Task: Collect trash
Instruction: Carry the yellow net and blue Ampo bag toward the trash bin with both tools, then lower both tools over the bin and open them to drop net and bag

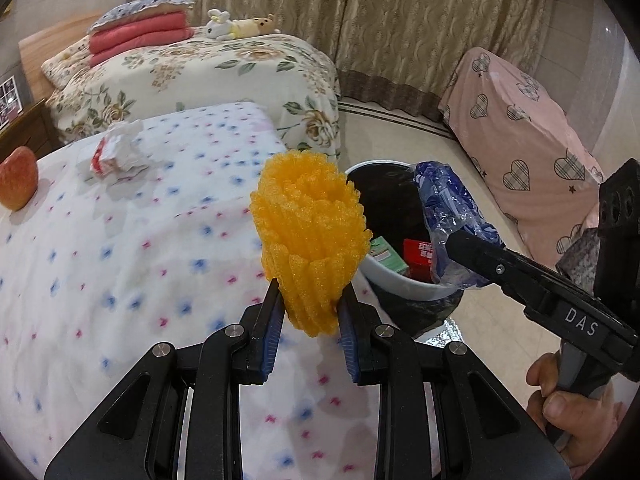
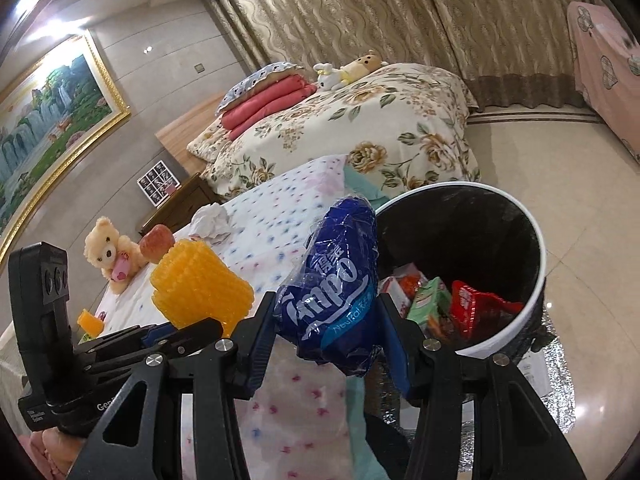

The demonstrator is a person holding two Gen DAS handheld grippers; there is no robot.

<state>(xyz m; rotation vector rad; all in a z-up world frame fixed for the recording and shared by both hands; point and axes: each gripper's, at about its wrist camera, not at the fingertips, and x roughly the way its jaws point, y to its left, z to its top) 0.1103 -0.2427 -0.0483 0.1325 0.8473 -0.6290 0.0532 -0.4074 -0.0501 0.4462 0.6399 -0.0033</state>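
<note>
Left gripper [image 1: 310, 300] was clenched on the foam net [image 1: 310, 240], orange, pads pressing its lower end, net standing up above the fingers. In the right wrist view the same net [image 2: 202, 284] showed at left, above the left gripper's black body. Right gripper [image 2: 326, 336] was clenched on the wrapper [image 2: 334, 288], blue crinkled plastic with white lettering, squeezed between both blue pads; its top stuck up past the fingertips. From the left wrist view the wrapper [image 1: 452, 220] sat at the bin's near right rim, right gripper [image 1: 460, 246] reaching in from the right, a hand [image 1: 568, 408] on its handle.

Bin [image 2: 536, 292], white rim, black liner, stood on the floor just beside the table edge. Inside: a green carton [image 2: 432, 300], a red packet [image 2: 476, 308], other scraps hard to tell apart. Bin [image 1: 400, 284] was just right of the net in the left view.

Table [image 1: 140, 260] had a white cloth with blue and pink dots. On it further back: crumpled tissue [image 1: 118, 152], an apple [image 1: 18, 178] at the left edge, a teddy [image 2: 110, 252] beside the apple.

Beyond: bed [image 1: 208, 76] with floral cover, folded pink blankets [image 1: 140, 36], plush toys [image 1: 240, 26]. Curtains [image 1: 400, 20] behind.
</note>
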